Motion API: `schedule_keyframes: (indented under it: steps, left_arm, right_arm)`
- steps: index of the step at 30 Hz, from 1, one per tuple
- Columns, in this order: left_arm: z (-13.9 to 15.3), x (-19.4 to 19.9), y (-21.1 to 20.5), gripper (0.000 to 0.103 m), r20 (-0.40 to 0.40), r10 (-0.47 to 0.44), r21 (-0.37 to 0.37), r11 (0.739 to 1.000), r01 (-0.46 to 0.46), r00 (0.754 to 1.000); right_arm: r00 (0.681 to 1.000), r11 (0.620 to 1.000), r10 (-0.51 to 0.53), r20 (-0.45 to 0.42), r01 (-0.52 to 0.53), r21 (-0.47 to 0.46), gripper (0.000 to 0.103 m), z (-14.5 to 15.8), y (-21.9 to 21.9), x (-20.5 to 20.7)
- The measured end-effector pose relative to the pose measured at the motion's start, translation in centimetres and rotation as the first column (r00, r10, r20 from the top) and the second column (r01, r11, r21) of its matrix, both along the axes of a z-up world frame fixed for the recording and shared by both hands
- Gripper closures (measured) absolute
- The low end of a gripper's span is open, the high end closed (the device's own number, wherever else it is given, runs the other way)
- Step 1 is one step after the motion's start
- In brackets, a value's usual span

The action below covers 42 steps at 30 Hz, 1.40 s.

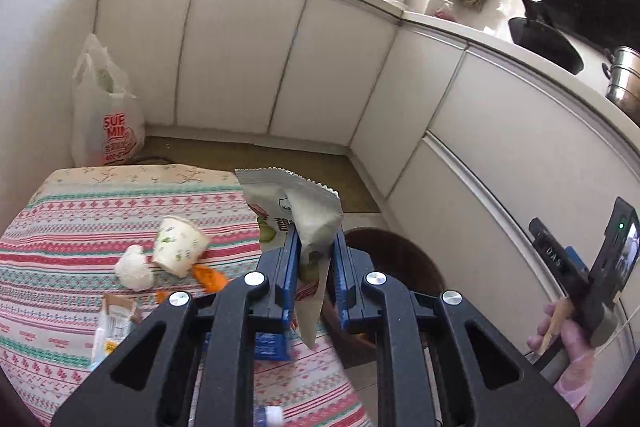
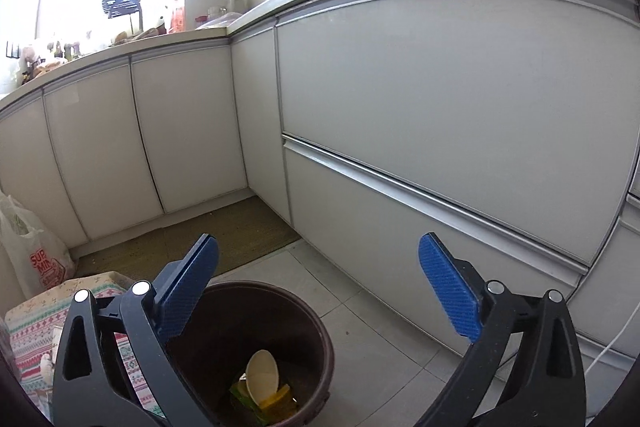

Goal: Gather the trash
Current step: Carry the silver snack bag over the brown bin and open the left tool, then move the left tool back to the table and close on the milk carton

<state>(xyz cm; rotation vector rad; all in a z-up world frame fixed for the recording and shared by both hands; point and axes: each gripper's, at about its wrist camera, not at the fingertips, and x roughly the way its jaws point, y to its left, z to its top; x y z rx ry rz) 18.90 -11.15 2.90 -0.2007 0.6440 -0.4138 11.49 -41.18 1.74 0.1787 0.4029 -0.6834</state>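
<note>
While the right claw (image 2: 318,281) gapes empty, the left claw (image 1: 314,255) pinches a crumpled grey-green wrapper (image 1: 296,211).

White plastic bag (image 1: 105,107), far left on the floor: red print, "SUF" over "MII" as far as legible, digits "400-" beneath; smaller characters between are unreadable. The right wrist view shows the same bag (image 2: 38,259) with "SUP" over "MIN", cut off by folds. Snack wrapper (image 1: 298,215): a green Korean or Chinese character and a small round logo, not legible. Right gripper (image 1: 576,267): black label reading "DAS".
</note>
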Motion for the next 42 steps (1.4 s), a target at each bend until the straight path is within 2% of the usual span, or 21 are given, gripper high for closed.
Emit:
schedule_keyframes:
  steps: [7,13,17,19,20,21,29,37,42]
  left_arm:
    - [0.6,2.1,-9.9,0.086,-0.042,-0.125,-0.057,0.991,0.123,0.991]
    - [-0.2,3.0,-16.7,0.085,-0.077,-0.196,-0.003,0.980,0.197,0.978]
    - [-1.0,3.0,-19.1,0.085,-0.090,-0.216,0.040,0.975,0.220,0.972]
    - [-1.4,3.3,-20.0,0.065,-0.111,-0.213,0.061,0.974,0.220,0.971]
    - [-1.7,3.4,-20.2,0.041,-0.121,-0.202,0.071,0.975,0.211,0.972]
    - [-1.9,3.4,-20.2,0.036,-0.119,-0.186,0.075,0.978,0.196,0.975]
    - [-3.1,2.9,-19.7,0.035,-0.135,-0.172,0.123,0.974,0.188,0.976]
    - [-3.2,1.9,-18.5,0.021,-0.116,-0.146,0.182,0.969,0.165,0.982]
    - [-3.7,1.4,-16.0,0.015,-0.135,-0.105,0.201,0.971,0.131,0.985]
  right_arm:
    - [0.995,0.994,-0.084,-0.049,0.080,-0.069,0.007,-0.8,-4.3,-2.2]
    - [0.990,0.989,-0.111,-0.090,0.101,-0.107,0.007,-1.4,-5.9,-2.8]
    - [0.987,0.991,-0.124,-0.104,0.118,-0.060,0.007,-1.7,-7.0,-2.5]
    - [0.986,0.992,-0.127,-0.108,0.123,-0.040,0.007,-1.8,-7.4,-2.4]
    - [0.985,0.991,-0.129,-0.111,0.126,-0.036,0.007,-1.8,-7.5,-2.3]
    - [0.985,0.991,-0.130,-0.113,0.127,-0.033,0.007,-1.9,-7.6,-2.2]
    - [0.986,0.994,-0.108,-0.129,0.107,-0.017,0.007,-2.3,-7.0,-1.6]
    - [0.988,0.997,-0.081,-0.131,0.078,-0.025,0.007,-2.2,-5.6,-1.4]
    - [0.988,0.999,-0.043,-0.146,0.045,0.006,0.007,-2.1,-4.5,-1.6]
